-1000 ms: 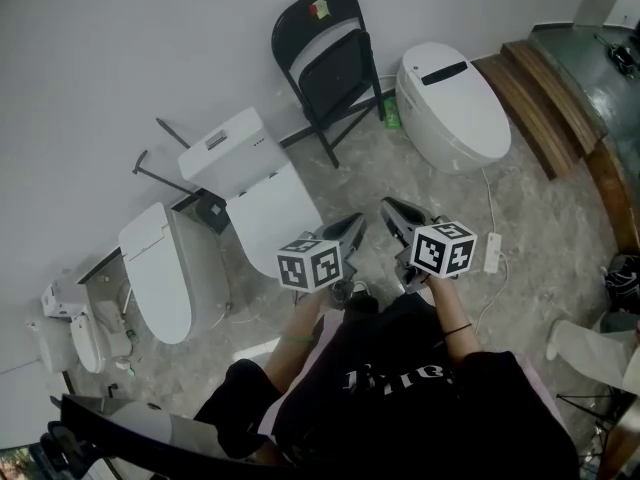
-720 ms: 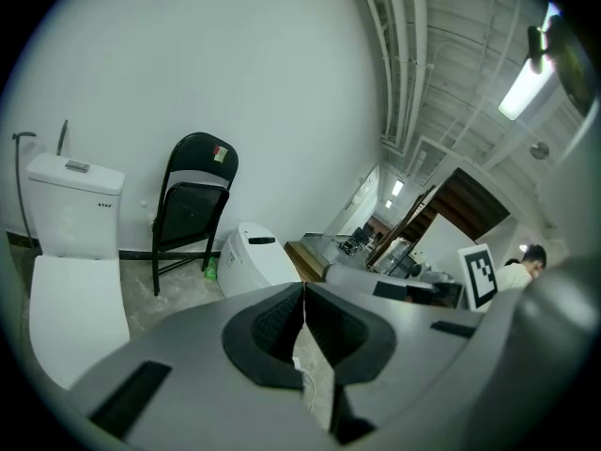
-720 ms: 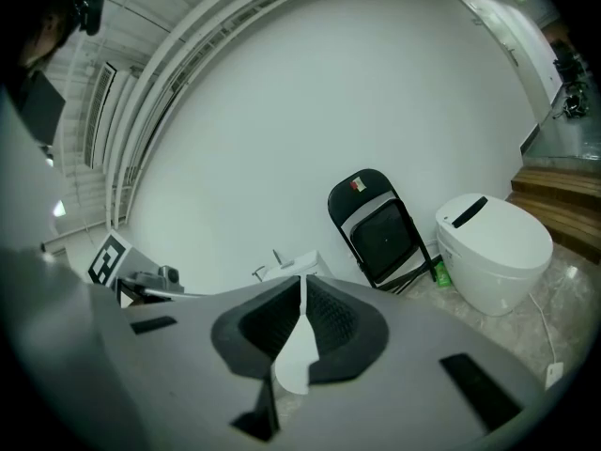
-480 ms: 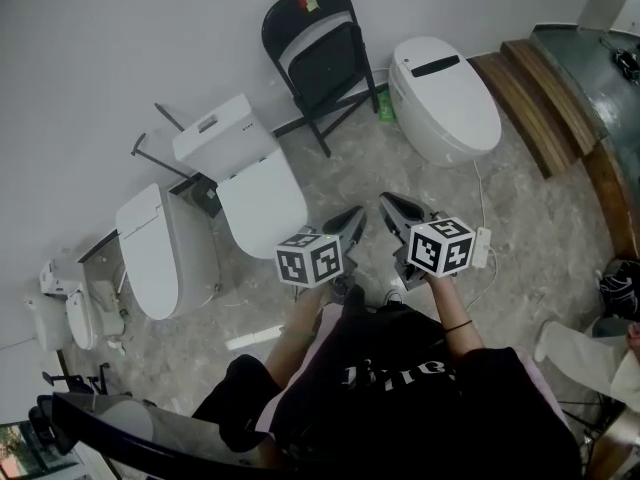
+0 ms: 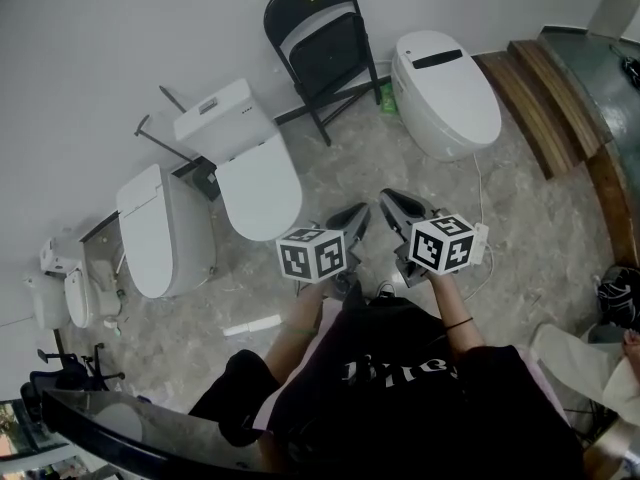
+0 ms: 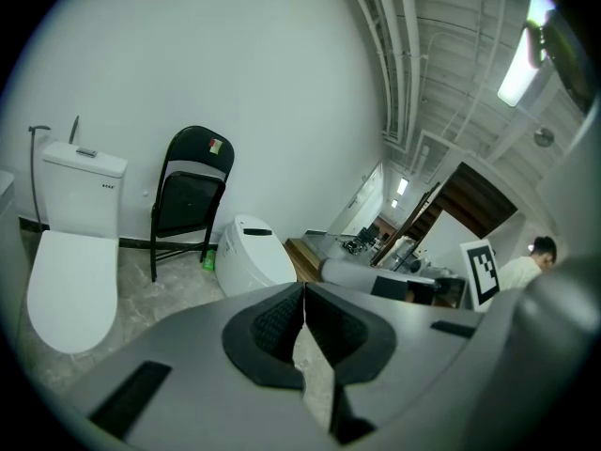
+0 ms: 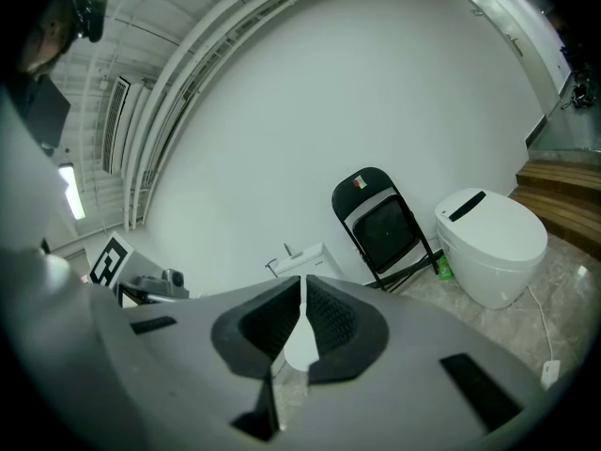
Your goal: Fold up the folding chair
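A black folding chair [image 5: 322, 40] stands unfolded against the white wall, between two white toilets; it also shows as the chair [image 6: 190, 198] in the left gripper view and the chair [image 7: 383, 224] in the right gripper view. A small coloured sticker sits on its backrest. My left gripper [image 5: 357, 216] and right gripper [image 5: 388, 206] are held side by side in front of my body, well short of the chair and pointing towards it. Both are shut with nothing between the jaws.
A white toilet with a tank [image 5: 250, 171] stands left of the chair and a rounded tankless toilet [image 5: 447, 91] to its right, with a cable and a white power strip [image 5: 478, 243] on the marble floor. More toilets [image 5: 155, 230] line the left wall. Wooden steps [image 5: 560, 98] rise at the right.
Both grippers keep their pose before me while the view has slid across the floor: the toilets at the left now sit lower and closer, and the chair stays at the top.
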Motion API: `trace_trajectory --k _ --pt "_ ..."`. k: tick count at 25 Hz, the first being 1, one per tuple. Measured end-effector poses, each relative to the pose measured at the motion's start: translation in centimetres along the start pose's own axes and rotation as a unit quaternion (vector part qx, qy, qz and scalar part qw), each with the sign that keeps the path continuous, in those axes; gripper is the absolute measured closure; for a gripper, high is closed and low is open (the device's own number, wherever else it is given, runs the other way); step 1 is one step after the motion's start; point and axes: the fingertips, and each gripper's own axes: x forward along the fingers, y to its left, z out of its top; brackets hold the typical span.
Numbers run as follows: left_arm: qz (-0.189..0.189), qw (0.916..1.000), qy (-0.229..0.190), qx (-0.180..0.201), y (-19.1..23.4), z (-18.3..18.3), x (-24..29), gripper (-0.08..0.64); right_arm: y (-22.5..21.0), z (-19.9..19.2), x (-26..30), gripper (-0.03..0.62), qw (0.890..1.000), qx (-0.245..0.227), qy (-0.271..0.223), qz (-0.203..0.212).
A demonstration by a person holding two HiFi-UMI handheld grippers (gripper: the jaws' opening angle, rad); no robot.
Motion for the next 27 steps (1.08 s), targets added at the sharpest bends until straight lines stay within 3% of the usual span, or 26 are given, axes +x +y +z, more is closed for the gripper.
trace_trajectory --k 27 --pt "0.019 0.9998 0.001 0.003 -1.4 -1.6 0.9 0.554 -1.2 -0.4 -1.6 0.563 1.0 -0.01 0.003 0.019"
